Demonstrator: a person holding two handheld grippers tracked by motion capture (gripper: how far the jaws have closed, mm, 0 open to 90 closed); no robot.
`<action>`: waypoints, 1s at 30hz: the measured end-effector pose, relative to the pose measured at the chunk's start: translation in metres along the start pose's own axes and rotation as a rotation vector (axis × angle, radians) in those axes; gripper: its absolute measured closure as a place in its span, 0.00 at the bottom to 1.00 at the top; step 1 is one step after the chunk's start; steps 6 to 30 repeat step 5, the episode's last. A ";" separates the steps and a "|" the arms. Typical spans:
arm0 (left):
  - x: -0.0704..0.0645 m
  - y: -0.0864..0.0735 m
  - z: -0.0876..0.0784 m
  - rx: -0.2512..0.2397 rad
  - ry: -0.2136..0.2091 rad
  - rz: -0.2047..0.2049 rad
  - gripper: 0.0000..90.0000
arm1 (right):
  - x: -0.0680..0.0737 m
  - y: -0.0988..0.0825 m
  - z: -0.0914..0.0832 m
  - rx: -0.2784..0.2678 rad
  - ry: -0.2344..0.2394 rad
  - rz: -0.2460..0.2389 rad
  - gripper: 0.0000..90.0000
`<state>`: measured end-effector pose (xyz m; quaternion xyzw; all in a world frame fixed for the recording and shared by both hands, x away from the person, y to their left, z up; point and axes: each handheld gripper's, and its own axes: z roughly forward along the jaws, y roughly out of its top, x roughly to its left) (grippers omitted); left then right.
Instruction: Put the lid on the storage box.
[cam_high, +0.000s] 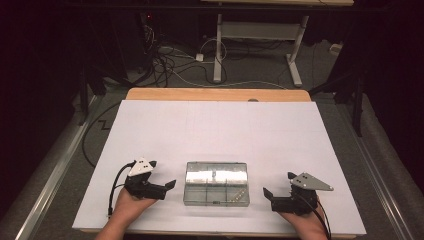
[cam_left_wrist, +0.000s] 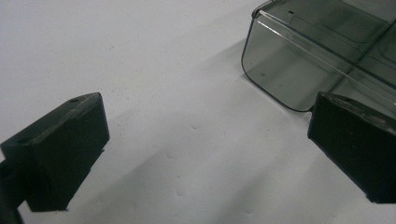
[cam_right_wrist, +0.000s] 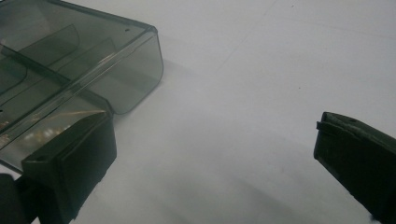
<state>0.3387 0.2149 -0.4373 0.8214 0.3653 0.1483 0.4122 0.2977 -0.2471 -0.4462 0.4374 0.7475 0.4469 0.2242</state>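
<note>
A shallow clear smoky plastic compartment box (cam_high: 216, 190) lies shut near the front middle of the white sheet (cam_high: 220, 130). Small brass-coloured parts (cam_high: 240, 193) sit in its front right compartment. My left gripper (cam_high: 162, 174) rests on the sheet just left of the box, jaws wide apart and nothing between them. In the left gripper view, the box corner (cam_left_wrist: 299, 70) stands beyond the left gripper (cam_left_wrist: 205, 121). My right gripper (cam_high: 279, 183) rests just right of the box, also open and empty. The right gripper view shows the box (cam_right_wrist: 93, 60) beside the right gripper (cam_right_wrist: 212, 135).
The white sheet covers a wooden table whose far edge (cam_high: 215, 94) shows. Beyond it on the floor are tangled cables (cam_high: 165, 62) and a white desk frame (cam_high: 257, 45). The person's hands (cam_high: 127, 207) come in at the front edge.
</note>
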 end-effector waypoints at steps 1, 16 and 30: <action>0.000 0.000 0.000 -0.001 0.001 -0.002 0.00 | -0.001 0.000 0.000 -0.004 -0.004 -0.003 0.00; 0.002 0.000 -0.001 -0.009 -0.004 -0.019 0.00 | -0.002 -0.001 0.001 -0.009 -0.010 -0.002 0.00; 0.002 0.000 -0.001 -0.009 -0.004 -0.019 0.00 | -0.002 -0.001 0.001 -0.009 -0.010 -0.002 0.00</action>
